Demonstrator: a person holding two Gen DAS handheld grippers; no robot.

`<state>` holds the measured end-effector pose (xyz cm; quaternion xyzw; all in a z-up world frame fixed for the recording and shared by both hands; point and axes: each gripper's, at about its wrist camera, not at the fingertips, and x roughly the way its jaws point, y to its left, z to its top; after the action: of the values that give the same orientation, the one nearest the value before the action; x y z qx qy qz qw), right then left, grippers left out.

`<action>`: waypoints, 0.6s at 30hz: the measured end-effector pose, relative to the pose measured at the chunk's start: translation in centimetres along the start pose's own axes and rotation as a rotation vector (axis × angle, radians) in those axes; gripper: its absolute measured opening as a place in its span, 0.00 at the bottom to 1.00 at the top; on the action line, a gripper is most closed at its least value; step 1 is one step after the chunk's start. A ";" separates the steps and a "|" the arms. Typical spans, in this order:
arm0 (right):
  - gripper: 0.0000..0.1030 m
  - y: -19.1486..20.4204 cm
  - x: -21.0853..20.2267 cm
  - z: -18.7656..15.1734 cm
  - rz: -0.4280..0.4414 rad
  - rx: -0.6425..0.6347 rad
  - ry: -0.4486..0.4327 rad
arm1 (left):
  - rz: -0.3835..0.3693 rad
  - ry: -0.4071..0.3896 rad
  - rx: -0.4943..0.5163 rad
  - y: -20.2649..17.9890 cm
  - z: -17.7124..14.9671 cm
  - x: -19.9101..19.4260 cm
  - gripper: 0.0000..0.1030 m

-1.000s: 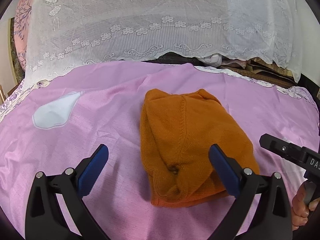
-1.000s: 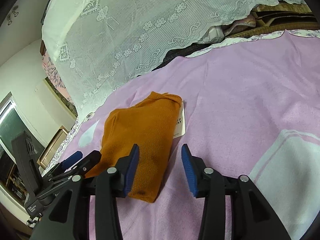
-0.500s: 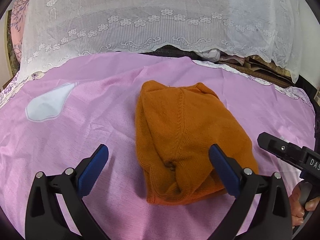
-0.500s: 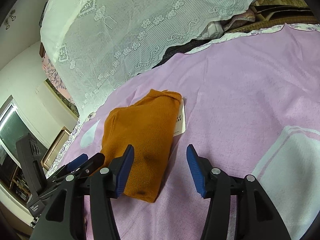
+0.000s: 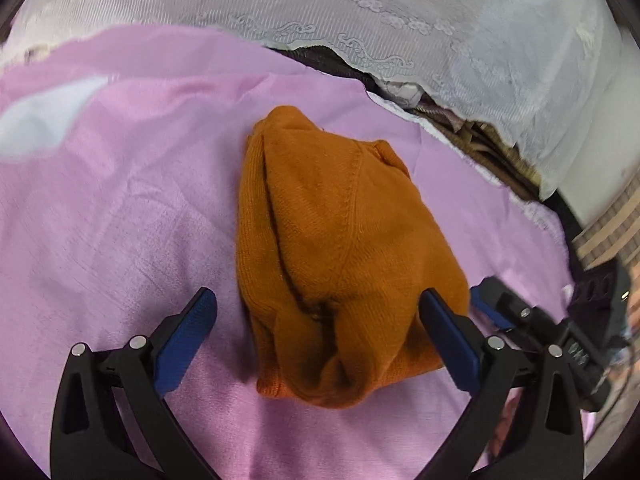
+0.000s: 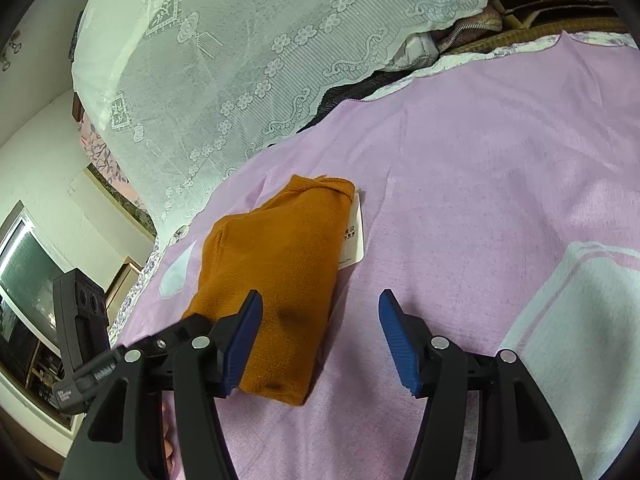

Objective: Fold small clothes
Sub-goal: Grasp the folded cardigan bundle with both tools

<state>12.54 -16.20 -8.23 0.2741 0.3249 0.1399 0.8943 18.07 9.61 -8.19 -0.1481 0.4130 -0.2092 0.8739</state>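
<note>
- Orange knit garment (image 5: pixel 344 264) lies folded into a thick bundle on the pink bedspread (image 5: pixel 120 208), its bunched end toward the grippers.
- A white tag (image 6: pixel 354 236) sticks out from under the bundle's far right edge in the right wrist view.
- Left gripper (image 5: pixel 320 336) stands spread wide, holding nothing; the near end of the bundle lies between its blue pads (image 5: pixel 186 338), and the right-hand pad overlaps the knit's edge, though contact cannot be told.
- Right gripper (image 6: pixel 320 340) has its jaws opening; the left pad sits over the bundle's near corner, the right pad over bare bedspread, and nothing is pinched.
- Each gripper shows in the other's view, just beside the bundle's near corner.
- The bedspread is lightly wrinkled, with white patches in its pattern (image 6: pixel 580 312).
- A white lace cover (image 6: pixel 240 60) drapes over a stack behind the bed; folded bedding (image 6: pixel 460 36) peeks out under its scalloped edge.
- At the left of the right wrist view stand a pale wall and a dark framed pane (image 6: pixel 24 288).
</note>
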 end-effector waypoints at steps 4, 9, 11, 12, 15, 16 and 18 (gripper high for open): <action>0.59 -0.4 0.7 0.3 0.027 0.030 0.034 | -0.079 0.005 -0.064 0.9 0.4 0.0 0.95; 0.59 -0.6 1.8 0.7 0.088 0.071 0.077 | -0.181 0.026 -0.110 1.3 0.6 0.1 0.95; 0.59 -0.7 2.3 1.0 0.110 0.097 0.096 | -0.195 0.034 -0.115 1.5 0.7 0.2 0.95; 0.59 -0.8 2.6 1.1 0.121 0.111 0.104 | -0.191 0.040 -0.113 1.5 0.7 0.3 0.95; 0.59 -1.1 3.7 1.6 0.155 0.150 0.133 | -0.171 0.054 -0.093 1.1 0.7 0.8 0.95; 0.59 -1.1 4.1 1.7 0.163 0.160 0.144 | -0.170 0.057 -0.087 0.9 0.8 1.0 0.95; 0.59 -1.0 4.8 1.9 0.169 0.163 0.159 | -0.181 0.063 -0.084 0.7 1.0 1.5 0.95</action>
<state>17.48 -15.68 -10.05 0.3602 0.3806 0.2093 0.8256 19.84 9.56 -8.84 -0.2145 0.4338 -0.2745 0.8310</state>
